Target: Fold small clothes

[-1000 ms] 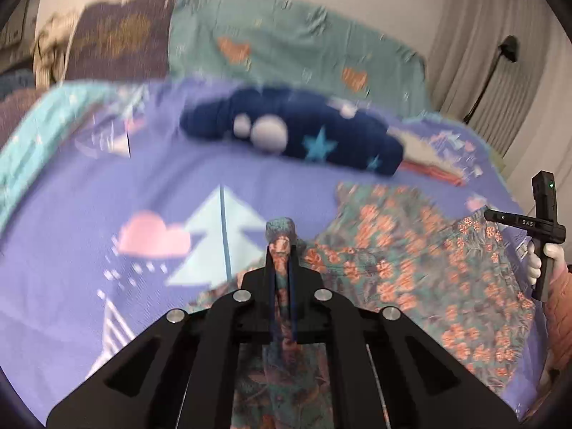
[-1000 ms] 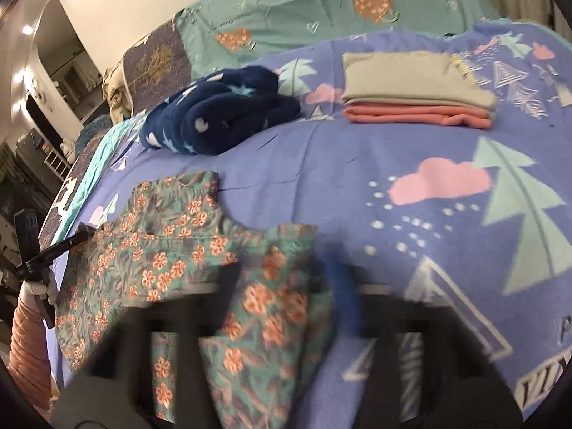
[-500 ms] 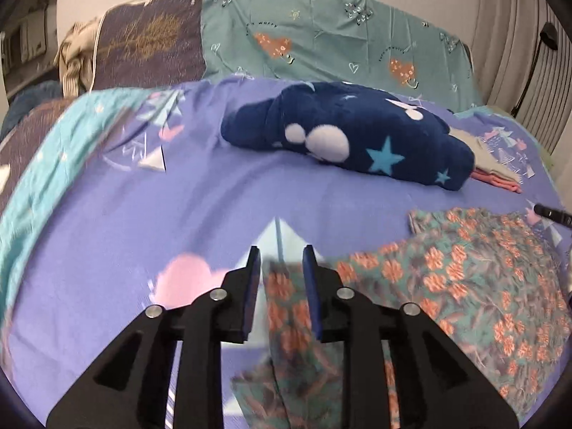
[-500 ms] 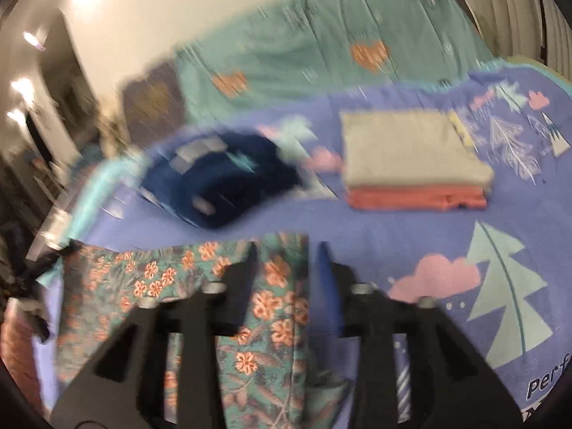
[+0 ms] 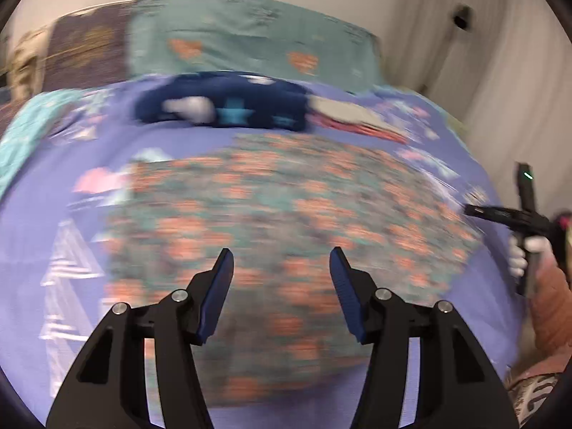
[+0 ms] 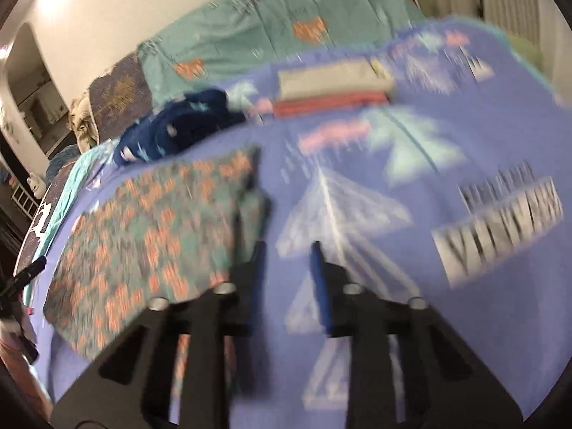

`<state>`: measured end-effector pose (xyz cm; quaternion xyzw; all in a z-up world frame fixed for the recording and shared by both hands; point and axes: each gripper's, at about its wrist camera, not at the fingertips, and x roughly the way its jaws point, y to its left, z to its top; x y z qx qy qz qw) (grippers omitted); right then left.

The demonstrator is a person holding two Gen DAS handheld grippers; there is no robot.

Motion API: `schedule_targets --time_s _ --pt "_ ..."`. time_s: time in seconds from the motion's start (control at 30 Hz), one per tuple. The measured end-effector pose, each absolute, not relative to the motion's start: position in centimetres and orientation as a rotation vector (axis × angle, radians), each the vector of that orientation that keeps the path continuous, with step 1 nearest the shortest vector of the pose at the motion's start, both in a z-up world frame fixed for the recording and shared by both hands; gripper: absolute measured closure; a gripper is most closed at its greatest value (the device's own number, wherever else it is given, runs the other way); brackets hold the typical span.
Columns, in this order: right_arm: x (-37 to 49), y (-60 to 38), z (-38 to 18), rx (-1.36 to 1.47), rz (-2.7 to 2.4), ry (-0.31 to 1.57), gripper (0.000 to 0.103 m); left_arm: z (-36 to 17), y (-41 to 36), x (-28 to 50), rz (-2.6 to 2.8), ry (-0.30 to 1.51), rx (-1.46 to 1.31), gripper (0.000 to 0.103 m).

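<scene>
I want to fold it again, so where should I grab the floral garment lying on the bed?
Probably pinch the floral garment at its far right corner, coming in low from the bare blanket on its right: that edge lies flat and exposed. Blur hides finer detail.

The left gripper (image 5: 281,261) is showing two black, angular arms with triangular cut-outs, each carrying a pair of round silver screws. Its fingers (image 5: 218,293) are wearing flat blue pads on their inner faces. The right gripper (image 6: 286,250) is looking the same through the blur: black arms, silver screws, blue-lined fingers (image 6: 319,279). Seen from the left wrist camera, the person's right hand (image 5: 525,254) is wearing a white glove, and the sleeve (image 5: 550,307) behind it is showing as pinkish-orange, ribbed fabric
</scene>
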<state>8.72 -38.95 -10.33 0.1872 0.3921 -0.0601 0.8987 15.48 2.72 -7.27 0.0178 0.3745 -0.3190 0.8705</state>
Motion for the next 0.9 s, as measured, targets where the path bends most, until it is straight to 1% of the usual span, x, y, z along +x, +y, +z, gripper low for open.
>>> schedule_targets --time_s 0.03,0.07,0.2,0.23,0.27,0.33,0.4,0.47,0.6,0.63,0.67,0.7,0.77,0.8,0.83,0.9 --pt "8.1 -39.2 -10.6 0.395 -0.125 0.825 0.090 -7.1 1.0 14.7 -0.705 0.781 0.061 0.047" --pt "7.5 -39.5 -10.8 0.404 -0.134 0.835 0.090 -6.9 -1.5 13.6 -0.747 0.778 0.099 0.047" --pt "4.9 -39.7 -10.9 0.423 -0.140 0.850 0.089 -6.8 -11.3 10.5 -0.893 0.784 0.172 0.044" --pt "4.5 -39.5 -10.9 0.421 -0.137 0.849 0.088 -6.9 -13.5 9.8 -0.921 0.782 0.187 0.042" --pt "3.9 -39.4 -10.9 0.416 -0.132 0.849 0.087 -7.1 -15.1 9.2 -0.931 0.781 0.204 0.037" --pt "2.9 -39.3 -11.0 0.406 -0.129 0.850 0.085 -7.4 -18.8 8.2 -0.943 0.776 0.249 0.034" --pt "1.9 -39.7 -10.9 0.397 -0.143 0.846 0.080 -7.8 -22.5 7.3 -0.962 0.761 0.304 0.033" --pt "1.3 -40.5 -10.9 0.416 -0.142 0.841 0.069 -8.3 -25.5 6.5 -0.953 0.742 0.367 0.031" --pt "1.2 -41.8 -10.3 0.465 -0.097 0.825 0.058 -10.1 -29.2 6.3 -0.884 0.757 0.448 0.031" --pt "1.4 -42.1 -10.1 0.475 -0.077 0.825 0.050 -10.4 -29.5 6.6 -0.868 0.769 0.453 0.031" --pt "1.6 -42.2 -10.0 0.482 -0.065 0.826 0.042 -10.9 -29.6 7.2 -0.853 0.790 0.443 0.035" --pt "2.0 -42.5 -10.0 0.497 -0.048 0.832 0.039 -11.0 -29.5 7.6 -0.842 0.802 0.430 0.041" --pt "2.9 -42.8 -10.0 0.518 -0.023 0.845 0.036 -11.2 -28.8 8.9 -0.831 0.831 0.385 0.090" --pt "3.3 -42.9 -10.0 0.525 -0.013 0.848 0.035 -11.1 -28.4 9.4 -0.851 0.853 0.340 0.096" --pt "3.7 -43.0 -9.9 0.528 -0.003 0.851 0.035 -10.7 -27.2 10.3 -0.878 0.878 0.247 0.096" --pt "4.9 -42.9 -9.8 0.518 0.020 0.851 0.036 -10.2 -26.2 10.6 -0.884 0.887 0.176 0.096"
